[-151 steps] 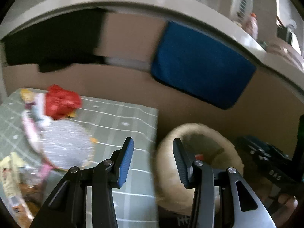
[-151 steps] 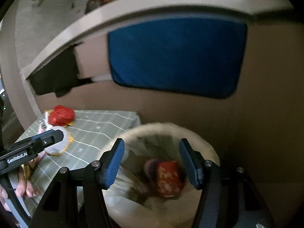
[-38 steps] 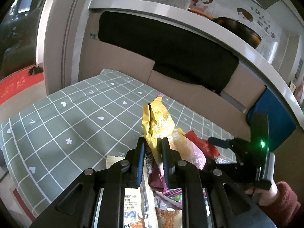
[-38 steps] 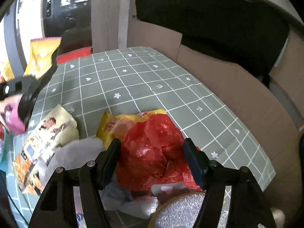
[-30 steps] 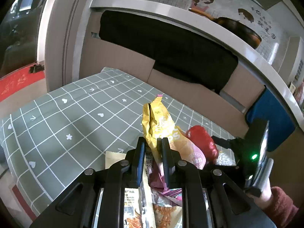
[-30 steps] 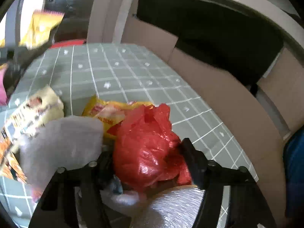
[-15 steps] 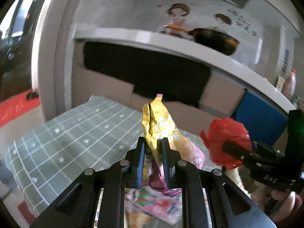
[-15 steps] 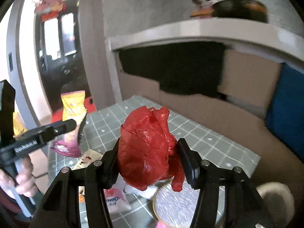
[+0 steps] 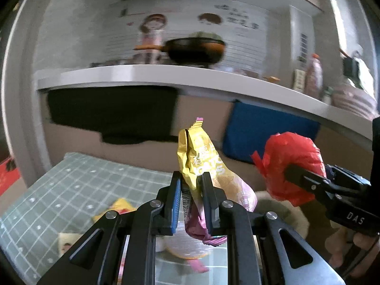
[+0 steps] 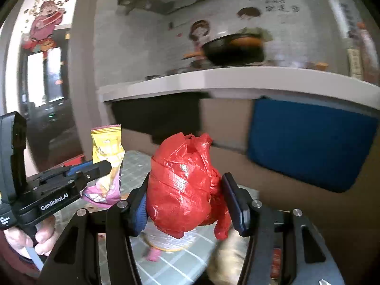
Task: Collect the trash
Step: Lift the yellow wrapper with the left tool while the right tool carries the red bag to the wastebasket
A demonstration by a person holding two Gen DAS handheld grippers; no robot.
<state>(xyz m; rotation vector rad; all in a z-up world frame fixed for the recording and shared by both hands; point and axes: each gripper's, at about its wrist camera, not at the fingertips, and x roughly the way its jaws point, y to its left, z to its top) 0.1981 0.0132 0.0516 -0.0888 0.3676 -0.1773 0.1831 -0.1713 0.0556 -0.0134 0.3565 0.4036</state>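
Observation:
My left gripper [image 9: 190,190] is shut on a yellow and pink snack wrapper [image 9: 201,161] and holds it up above the table; it also shows in the right wrist view [image 10: 106,156]. My right gripper [image 10: 187,197] is shut on a crumpled red plastic bag [image 10: 182,185], lifted above the table; the bag shows at the right of the left wrist view [image 9: 292,163]. The beige trash bin [image 10: 228,258] sits low beside the table, mostly hidden behind my grippers.
The green checked table [image 9: 59,190] holds a yellow wrapper [image 9: 118,207], another printed wrapper [image 9: 67,244] and a round silver lid [image 10: 171,239]. Behind stand a white counter [image 9: 166,78] with a pan [image 9: 197,49], a black cloth and a blue cloth [image 10: 308,147].
Both grippers rose from the table with their loads and swung right toward the bin. The red bag left the pile; the views tilted up to the counter.

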